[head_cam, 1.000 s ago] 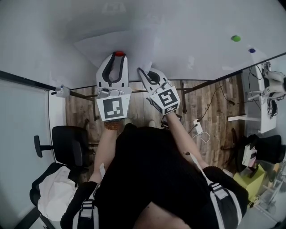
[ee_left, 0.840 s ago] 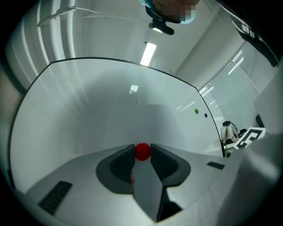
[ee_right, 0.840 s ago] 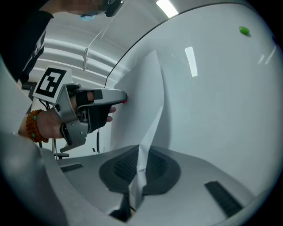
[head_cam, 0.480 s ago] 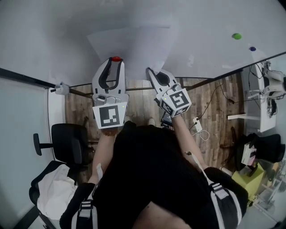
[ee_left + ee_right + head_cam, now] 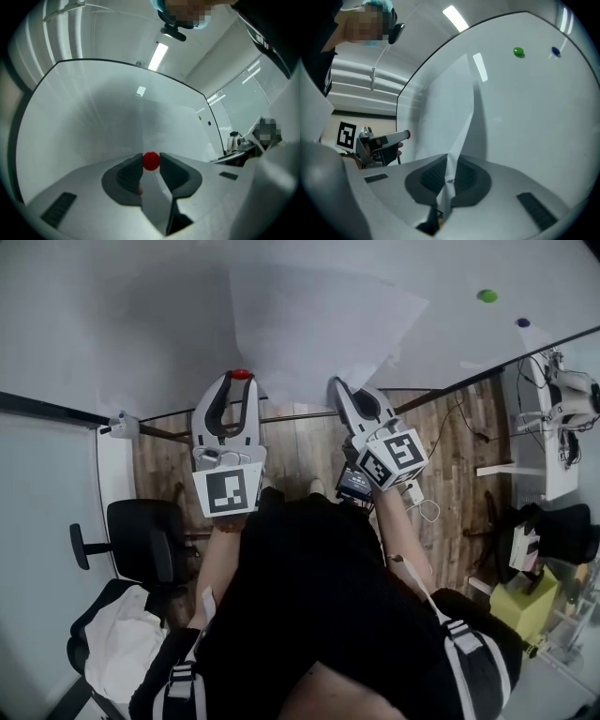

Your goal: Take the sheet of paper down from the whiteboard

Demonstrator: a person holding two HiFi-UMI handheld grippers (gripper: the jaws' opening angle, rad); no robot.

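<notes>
Your right gripper [image 5: 451, 164] is clamped shut on the lower edge of the sheet of paper [image 5: 449, 101], with the thin edge pinched between the ribbed pads. In the head view the sheet lies against the whiteboard [image 5: 103, 315] above both tools, and its lower right corner is drawn off the surface toward that grip. Your left gripper [image 5: 240, 381] has its jaws partway closed on the small red magnet [image 5: 151, 161], which sits right at the tips, apart from the paper. No other magnet shows on the sheet itself; the green magnet [image 5: 487, 295] and the blue magnet [image 5: 522, 322] sit well off to the right on bare board. So the step in hand looks like peeling the freed sheet away, and the task seems close to done. Draw the right gripper out from the board rather than sliding it along the surface, so the paper lifts cleanly instead of creasing where it folds near the jaws. You have only a narrow strip of edge in the pads, so pull gently and evenly; a jerk could slip the sheet out or tear it. Watch the upper edge, which may cling flat to the board, and let it fall toward you before you lower your hand. With the left, hold the pinch firm, since a round magnet gripped only at the tips can pop loose. Carry it well away from the board, or it may snap back on.
</notes>
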